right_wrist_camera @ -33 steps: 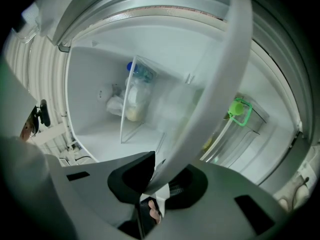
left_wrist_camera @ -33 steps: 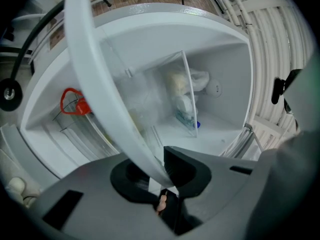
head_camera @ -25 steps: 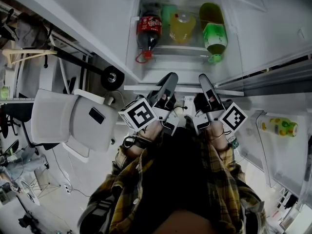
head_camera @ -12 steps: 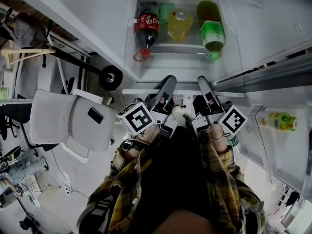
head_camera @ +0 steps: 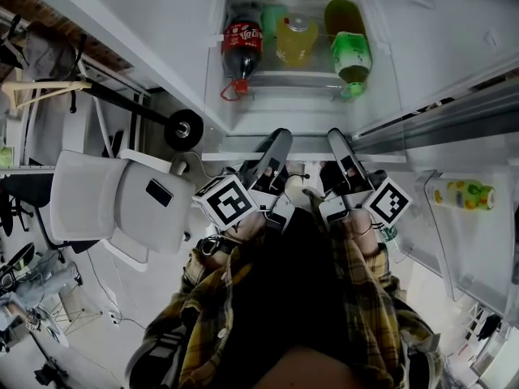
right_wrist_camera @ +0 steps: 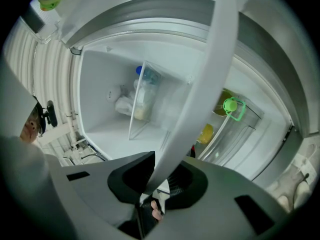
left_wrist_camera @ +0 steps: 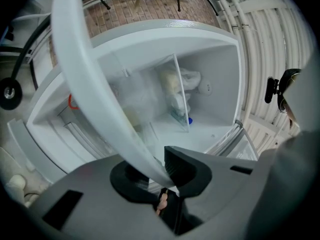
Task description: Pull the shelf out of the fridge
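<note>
- A white plastic chair (head_camera: 122,201) with a smooth, rounded seat stands at far left. A black rubber wheel (head_camera: 186,126) lies between it and the fridge (head_camera: 422,47).
- The left gripper (head_camera: 280,136) is grey, matte and wedge-shaped, with a cube of black-and-white square markers (head_camera: 229,201) at its back. In its own view the left gripper (left_wrist_camera: 159,171) has its dark pads pressed onto the white trim, with only the strip's thickness between them.
- The shelf (head_camera: 227,155) is a clear glass pane with a glossy white plastic front strip. It sits level in the open fridge, and that strip runs across both pairs of jaws (the strip bows in the gripper views (left_wrist_camera: 85,69) because of the wide lens).
- Past the glass lie three bottles: a dark cola bottle (head_camera: 243,47) with a red label, a yellow bottle (head_camera: 297,43) and a green bottle (head_camera: 350,47).
- The right gripper (head_camera: 334,134) is built the same, with its marker cube (head_camera: 388,201) beside a plaid sleeve. In its own view the right gripper (right_wrist_camera: 157,176) is likewise clamped on the shelf's white strip (right_wrist_camera: 210,84).
- At right, a translucent door rack (head_camera: 486,250) holds a small yellow-green bottle (head_camera: 464,194).
- The floor (head_camera: 105,298) is pale and smooth, with thin cables trailing across it.
</note>
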